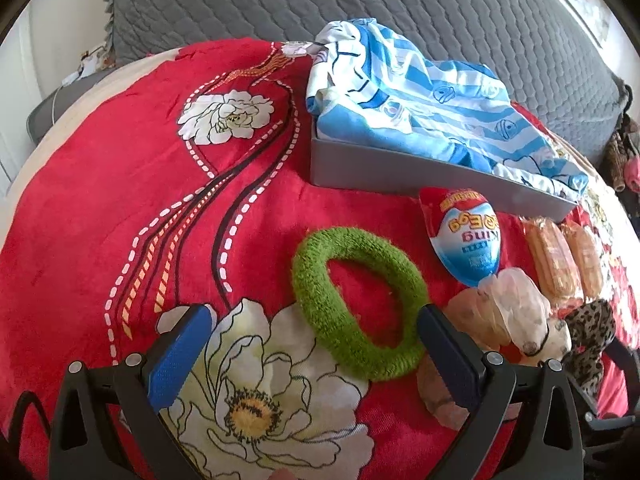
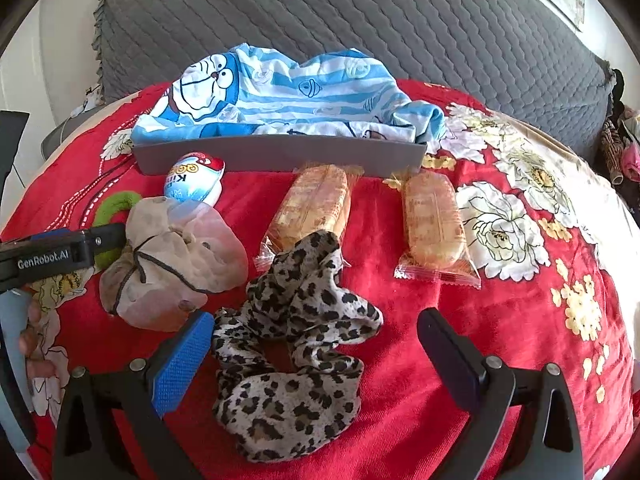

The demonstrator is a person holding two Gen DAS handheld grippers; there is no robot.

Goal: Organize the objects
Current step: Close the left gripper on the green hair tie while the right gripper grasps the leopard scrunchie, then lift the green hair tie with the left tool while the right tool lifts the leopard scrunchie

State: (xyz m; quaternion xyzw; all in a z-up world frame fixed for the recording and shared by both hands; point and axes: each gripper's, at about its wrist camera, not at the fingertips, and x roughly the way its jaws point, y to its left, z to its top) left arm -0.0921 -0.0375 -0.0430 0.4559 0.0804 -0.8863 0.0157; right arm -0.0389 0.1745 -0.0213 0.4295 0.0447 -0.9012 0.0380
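A green fuzzy hair ring lies on the red floral blanket, just ahead of my open left gripper, partly between its fingers. A beige scrunchie lies to its right, beside the right finger. A leopard scrunchie lies between the fingers of my open right gripper. A blue egg-shaped snack and two wrapped cakes lie before a grey tray. The tray holds a blue striped cloth.
A grey quilted sofa cover rises behind the blanket. The left gripper's body shows at the left edge of the right wrist view. Dark clutter sits at the far right.
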